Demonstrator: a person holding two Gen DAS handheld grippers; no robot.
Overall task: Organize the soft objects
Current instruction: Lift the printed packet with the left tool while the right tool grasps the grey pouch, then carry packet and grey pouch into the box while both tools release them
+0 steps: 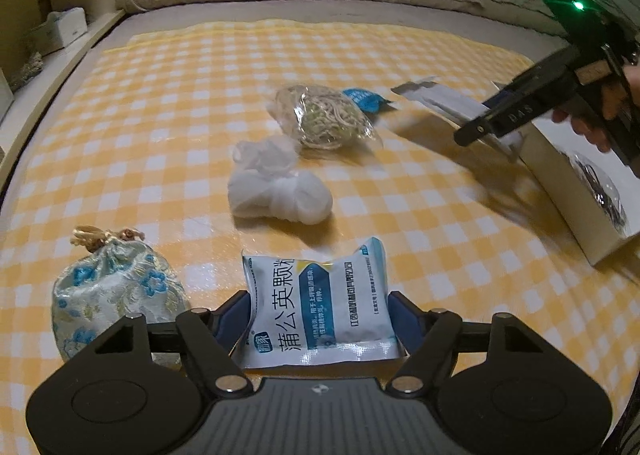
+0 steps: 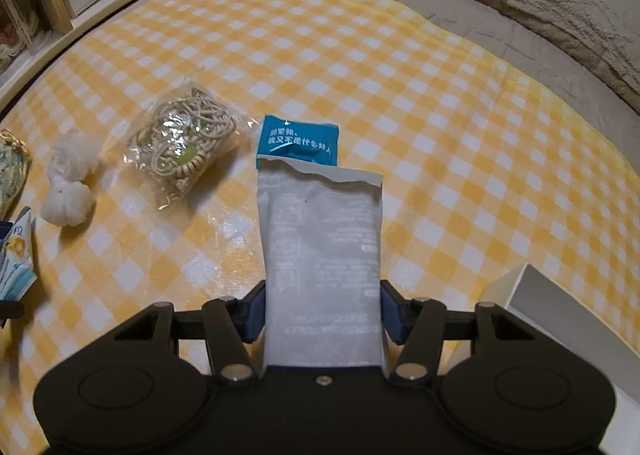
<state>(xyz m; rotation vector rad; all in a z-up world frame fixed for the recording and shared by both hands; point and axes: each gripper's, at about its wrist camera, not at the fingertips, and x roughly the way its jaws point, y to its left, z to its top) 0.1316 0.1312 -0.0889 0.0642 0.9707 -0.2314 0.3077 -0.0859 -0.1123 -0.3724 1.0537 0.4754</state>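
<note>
Left tool (image 1: 320, 319) clamps a blue-and-white sachet (image 1: 320, 311) at the near edge of the checked bed cover (image 1: 400, 215); right tool (image 2: 322, 309) grips a grey packet (image 2: 322, 255) beside the white box (image 2: 560, 319).

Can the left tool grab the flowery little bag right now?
Probably not yet. The left tool is already shut on the blue and white packet, so it is full. The flowery bag lies close beside it on the checked cloth, with nothing blocking it.
</note>
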